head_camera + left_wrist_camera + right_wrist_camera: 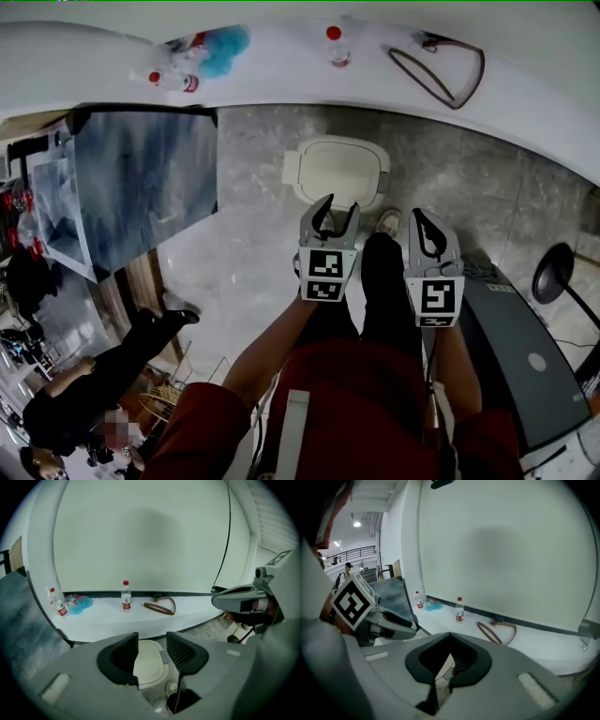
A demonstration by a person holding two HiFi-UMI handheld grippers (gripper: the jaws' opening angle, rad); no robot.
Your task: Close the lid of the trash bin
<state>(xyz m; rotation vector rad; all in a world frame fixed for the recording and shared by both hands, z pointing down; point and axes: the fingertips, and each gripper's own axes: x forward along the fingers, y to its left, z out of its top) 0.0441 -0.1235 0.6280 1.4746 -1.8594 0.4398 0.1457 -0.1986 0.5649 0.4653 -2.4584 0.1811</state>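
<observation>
Floor, below my hands: the cream trash bin (381, 184) with its lid (339, 169) apparently lying flat. It looks like light, stiff, smooth plastic, best pushed at the rim. Left gripper (337, 206) spread and empty, right gripper (422, 217) pressed together.

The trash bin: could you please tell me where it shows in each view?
Head view: trash bin at centre, on the floor just beyond the left gripper.
Left gripper view: trash bin low centre, seen between the open jaws.
Right gripper view: only a cream sliver seen between the jaws.
Shared landmark: the red-capped bottle upright on the white ledge.
</observation>
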